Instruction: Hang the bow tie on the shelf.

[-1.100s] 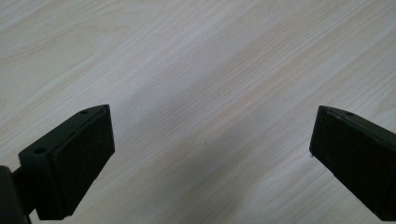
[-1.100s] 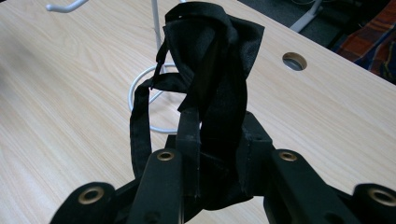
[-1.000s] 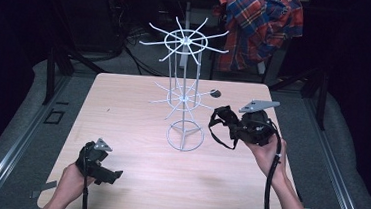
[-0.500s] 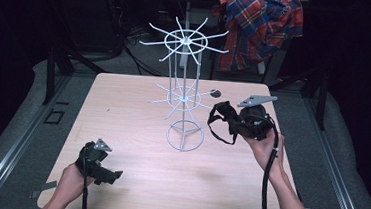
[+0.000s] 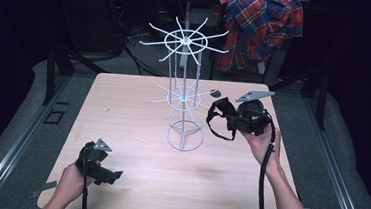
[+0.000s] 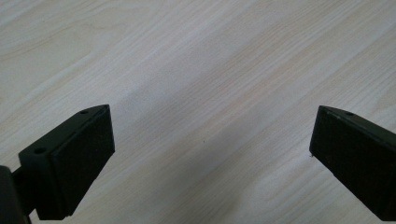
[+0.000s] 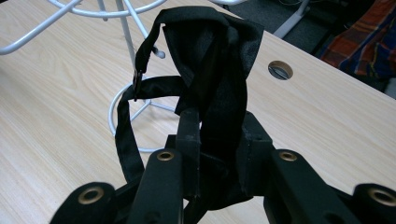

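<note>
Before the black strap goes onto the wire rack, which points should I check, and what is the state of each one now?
1. Right hand-held gripper shut on black strap: ok.
2. Strap loop hangs open below the grip: ok.
3. Wire rack stands upright on the table: ok.
4. Rack hooks near the strap look free: ok.
5. Strap loop already over a hook: not ok, it hangs beside the rack.
6. Left hand-held gripper open, away from the rack: ok.

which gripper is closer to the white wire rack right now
Right. The right gripper, shut on a black strap, is raised just beside the white wire rack on its right. The left gripper sits open and low at the table's near left corner, well away.
</note>
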A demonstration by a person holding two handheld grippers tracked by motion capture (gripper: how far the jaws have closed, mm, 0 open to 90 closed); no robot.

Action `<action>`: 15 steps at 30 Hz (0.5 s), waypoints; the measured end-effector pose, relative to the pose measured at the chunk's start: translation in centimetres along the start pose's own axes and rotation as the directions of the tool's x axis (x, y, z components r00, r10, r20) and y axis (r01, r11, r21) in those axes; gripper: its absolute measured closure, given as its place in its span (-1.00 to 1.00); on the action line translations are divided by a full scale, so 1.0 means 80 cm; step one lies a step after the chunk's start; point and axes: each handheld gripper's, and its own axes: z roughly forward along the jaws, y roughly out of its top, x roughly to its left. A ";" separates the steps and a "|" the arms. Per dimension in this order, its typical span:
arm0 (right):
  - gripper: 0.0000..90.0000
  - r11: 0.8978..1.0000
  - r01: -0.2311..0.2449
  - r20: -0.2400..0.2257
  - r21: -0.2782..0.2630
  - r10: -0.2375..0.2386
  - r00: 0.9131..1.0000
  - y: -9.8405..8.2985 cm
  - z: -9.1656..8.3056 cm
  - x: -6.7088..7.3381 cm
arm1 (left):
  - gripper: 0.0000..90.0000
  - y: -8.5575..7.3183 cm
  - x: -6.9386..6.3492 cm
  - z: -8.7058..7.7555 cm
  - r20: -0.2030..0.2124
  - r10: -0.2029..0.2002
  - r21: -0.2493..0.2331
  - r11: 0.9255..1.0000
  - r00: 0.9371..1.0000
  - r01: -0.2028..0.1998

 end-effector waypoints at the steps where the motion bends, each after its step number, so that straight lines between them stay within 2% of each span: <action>1: 0.64 1.000 -0.003 0.002 -0.001 0.003 1.000 0.000 0.001 0.000 | -1.00 0.000 0.000 0.000 0.000 0.001 0.000 1.000 1.000 -0.001; 15: 0.64 1.000 -0.003 -0.015 0.011 0.004 1.000 0.006 0.016 0.002 | -1.00 0.000 0.000 0.000 0.000 0.000 -0.001 1.000 1.000 0.000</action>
